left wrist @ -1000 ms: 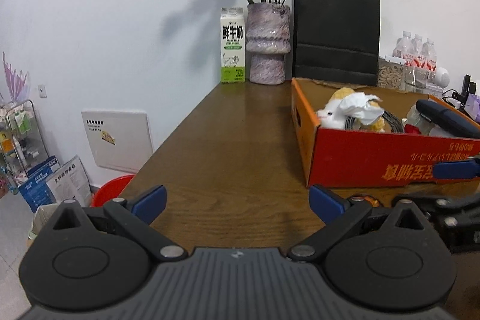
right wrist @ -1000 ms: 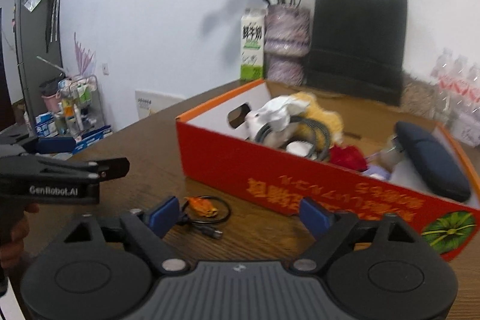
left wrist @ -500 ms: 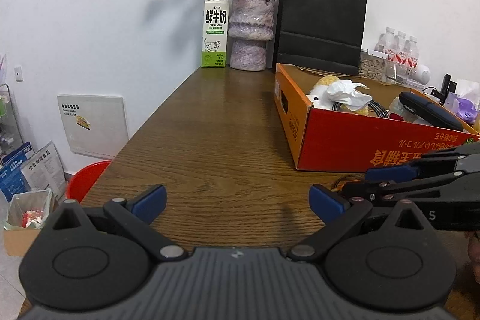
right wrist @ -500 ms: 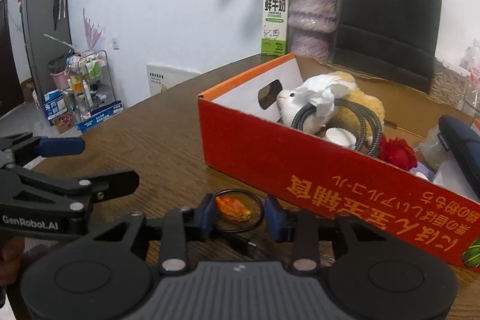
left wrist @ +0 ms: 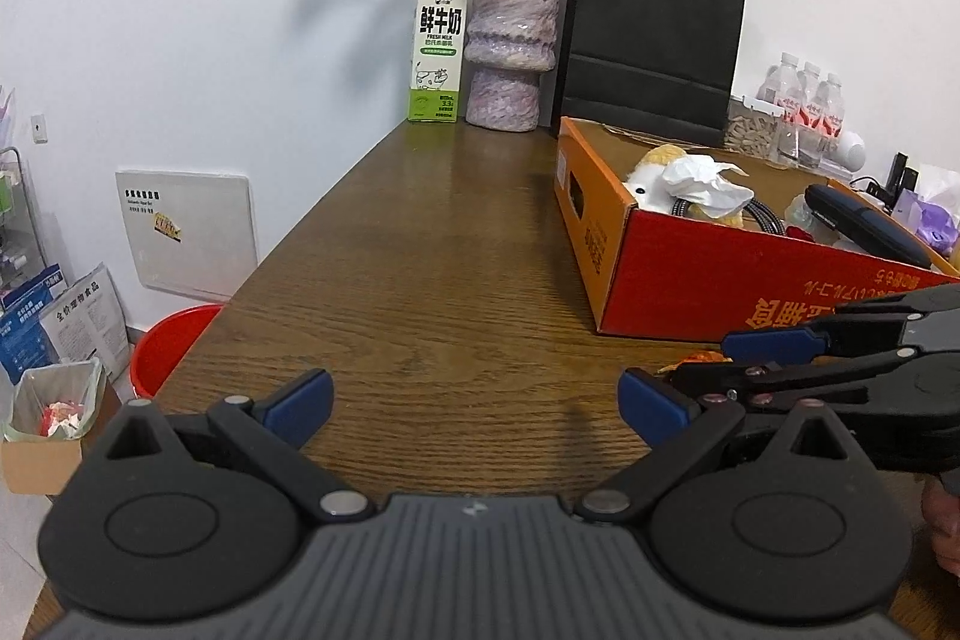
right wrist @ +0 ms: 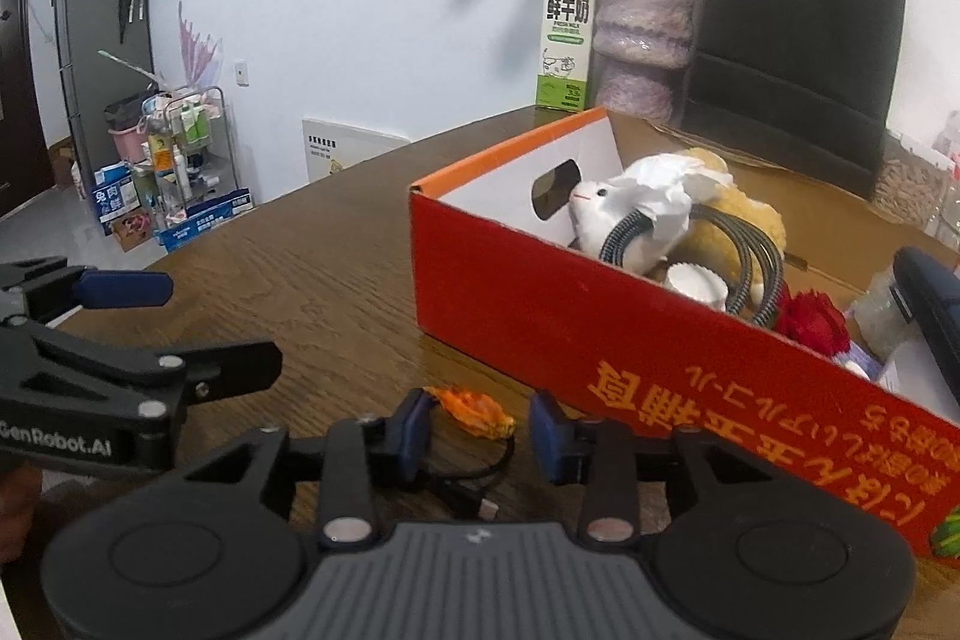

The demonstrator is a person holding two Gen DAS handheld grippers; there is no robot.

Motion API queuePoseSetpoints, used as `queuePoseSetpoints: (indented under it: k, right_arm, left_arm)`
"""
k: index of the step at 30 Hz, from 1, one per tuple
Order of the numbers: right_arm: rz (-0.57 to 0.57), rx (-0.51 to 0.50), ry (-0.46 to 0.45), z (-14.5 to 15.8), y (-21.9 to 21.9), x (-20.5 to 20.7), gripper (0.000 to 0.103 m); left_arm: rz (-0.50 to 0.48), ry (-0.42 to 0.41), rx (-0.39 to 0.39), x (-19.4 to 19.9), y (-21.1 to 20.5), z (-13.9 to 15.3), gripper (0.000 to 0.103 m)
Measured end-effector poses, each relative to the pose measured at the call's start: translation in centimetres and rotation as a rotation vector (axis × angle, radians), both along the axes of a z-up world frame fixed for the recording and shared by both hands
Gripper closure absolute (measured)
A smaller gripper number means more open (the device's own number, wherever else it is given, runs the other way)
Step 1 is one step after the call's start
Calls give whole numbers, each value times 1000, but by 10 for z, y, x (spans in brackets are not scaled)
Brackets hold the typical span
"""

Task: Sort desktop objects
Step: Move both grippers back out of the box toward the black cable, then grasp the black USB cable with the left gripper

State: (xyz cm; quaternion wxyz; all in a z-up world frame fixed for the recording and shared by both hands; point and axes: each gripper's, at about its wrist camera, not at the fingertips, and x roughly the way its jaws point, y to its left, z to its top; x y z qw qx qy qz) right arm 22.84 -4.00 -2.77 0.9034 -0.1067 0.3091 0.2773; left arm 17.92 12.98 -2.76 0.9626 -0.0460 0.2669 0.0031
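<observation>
My right gripper (right wrist: pixel 480 427), jaws opening, straddles the orange wrapper (right wrist: pixel 477 409) and black cable (right wrist: pixel 465 484) on the worktop (right wrist: pixel 336 280), just before the red box (right wrist: pixel 600 340); my left gripper (left wrist: pixel 474 400) gapes empty.

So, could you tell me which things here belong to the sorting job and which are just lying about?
Job:
- orange wrapper, between the right gripper's opening jaws
- black cable
- red box
- left gripper, open

Lying about:
- milk carton
- vase
- black bag
- water bottles
</observation>
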Motion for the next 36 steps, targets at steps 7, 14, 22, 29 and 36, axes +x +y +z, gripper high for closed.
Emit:
queuePoseSetpoints:
  k: [7, 14, 22, 29, 36]
  right_arm:
    - [6, 39, -5, 4, -7, -3, 90]
    - [2, 90, -25, 12, -20, -11, 90]
    - [-34, 124, -58, 18, -49, -23, 90]
    - [-107, 138, -62, 16, -84, -28, 90]
    - [-140, 159, -56, 12, -104, -30, 90]
  left_arm:
    - [12, 14, 1, 2, 0, -1, 0]
    - [14, 20, 25, 2, -11, 0, 0]
    - [-73, 11, 45, 7, -44, 8, 0]
    - [-127, 47, 71, 23, -76, 3, 0]
    - [-126, 83, 85, 28, -90, -1, 0]
